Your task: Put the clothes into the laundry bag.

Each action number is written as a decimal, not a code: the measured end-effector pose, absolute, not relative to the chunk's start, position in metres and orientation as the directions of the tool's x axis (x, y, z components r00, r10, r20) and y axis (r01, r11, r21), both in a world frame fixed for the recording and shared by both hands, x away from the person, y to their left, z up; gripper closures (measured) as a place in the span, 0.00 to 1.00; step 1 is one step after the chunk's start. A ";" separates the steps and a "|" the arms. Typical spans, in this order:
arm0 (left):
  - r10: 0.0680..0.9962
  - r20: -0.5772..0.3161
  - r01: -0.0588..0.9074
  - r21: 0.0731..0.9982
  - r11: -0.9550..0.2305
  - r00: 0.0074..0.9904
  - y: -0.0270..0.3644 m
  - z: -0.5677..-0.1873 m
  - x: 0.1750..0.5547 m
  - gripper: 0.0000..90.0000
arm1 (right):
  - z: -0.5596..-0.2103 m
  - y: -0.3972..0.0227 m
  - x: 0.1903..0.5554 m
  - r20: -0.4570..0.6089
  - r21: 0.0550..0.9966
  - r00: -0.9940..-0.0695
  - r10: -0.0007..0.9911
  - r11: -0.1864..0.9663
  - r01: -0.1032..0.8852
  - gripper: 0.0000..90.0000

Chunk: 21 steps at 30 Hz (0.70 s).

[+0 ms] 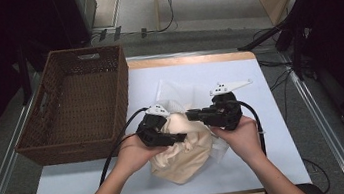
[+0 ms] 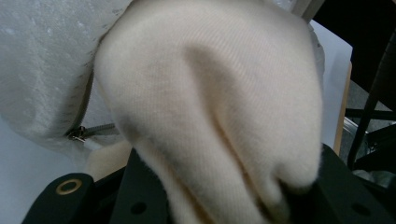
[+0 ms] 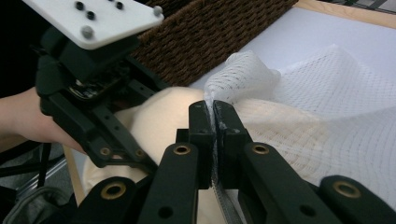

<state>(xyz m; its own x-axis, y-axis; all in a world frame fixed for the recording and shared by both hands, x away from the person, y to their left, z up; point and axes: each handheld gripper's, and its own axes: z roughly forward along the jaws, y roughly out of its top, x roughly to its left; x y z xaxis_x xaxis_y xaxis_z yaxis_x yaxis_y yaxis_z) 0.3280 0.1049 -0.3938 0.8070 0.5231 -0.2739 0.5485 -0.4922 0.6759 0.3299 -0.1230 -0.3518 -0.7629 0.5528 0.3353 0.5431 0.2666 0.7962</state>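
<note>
Wicker basket (image 1: 80, 101): brown, woven, standing at the far left of the left gripper, well apart from both grippers, partly on the white table sheet (image 1: 265, 130).

Left gripper (image 1: 156, 129): black, held in the person's left hand (image 1: 135, 155). Jaws clamped on a thick fold of the cream cloth (image 1: 187, 148), which bulges up between them in the left gripper view (image 2: 210, 107). Just beyond its jaws to the left, a zipper pull (image 2: 77, 134) on the edge of the white mesh bag (image 2: 42, 60).

Cream cloth: soft bundle lying between the two grippers and under them, partly inside the mesh bag, spilling toward the person.

Right gripper (image 3: 214, 116): black, held in the right hand (image 1: 241, 138). Jaws together, pinching a thin edge of the mesh bag (image 3: 336, 102); netting strand runs down between the pads. The bag spreads right of and beyond these jaws, over the cloth. The left gripper sits close at this gripper's left.
</note>
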 end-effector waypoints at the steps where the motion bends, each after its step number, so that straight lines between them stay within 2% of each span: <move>1: 0.526 -0.270 0.548 0.674 -0.495 0.807 0.103 -0.396 0.329 0.69 | -0.352 -0.123 0.330 0.335 0.796 -0.763 0.553 0.268 0.543 0.98; 10: 0.541 -0.262 0.558 0.659 -0.505 0.799 0.084 -0.407 0.336 0.68 | -0.350 -0.124 0.321 0.328 0.800 -0.768 0.550 0.270 0.536 0.98; 21: 0.556 -0.283 0.584 0.648 -0.489 0.781 0.082 -0.417 0.349 0.66 | -0.352 -0.128 0.311 0.326 0.793 -0.765 0.555 0.280 0.541 0.98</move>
